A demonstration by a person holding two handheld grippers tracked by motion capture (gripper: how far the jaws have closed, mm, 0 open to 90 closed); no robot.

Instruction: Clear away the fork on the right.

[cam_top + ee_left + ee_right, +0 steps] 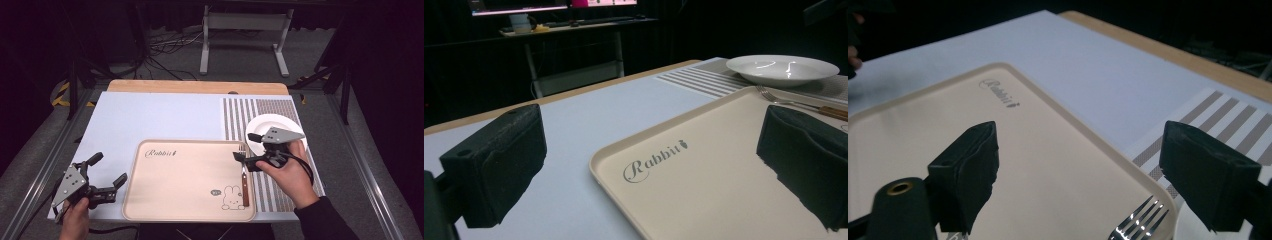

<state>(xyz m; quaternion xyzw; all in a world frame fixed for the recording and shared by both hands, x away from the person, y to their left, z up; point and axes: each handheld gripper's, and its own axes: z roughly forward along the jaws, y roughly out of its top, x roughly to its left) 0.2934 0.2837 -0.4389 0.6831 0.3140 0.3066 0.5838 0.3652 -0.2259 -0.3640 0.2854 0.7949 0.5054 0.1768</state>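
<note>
My right gripper (1078, 175) gapes wide, empty — fork (1140, 222) below, handle cut off; left gripper (649, 165) wide too.

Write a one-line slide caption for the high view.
Right gripper open above a fork lying on the beige tray; white plate beside it.

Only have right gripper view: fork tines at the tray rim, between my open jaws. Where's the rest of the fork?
Observer: The silver fork with a wooden handle lies on the beige rectangular tray, along its right edge.
Operator: Any plate?
Observer: A white round plate sits on the striped mat, past the tray's far right corner.
Operator: Left gripper?
Observer: The left gripper is open and empty, beside the tray's near left corner.
</note>
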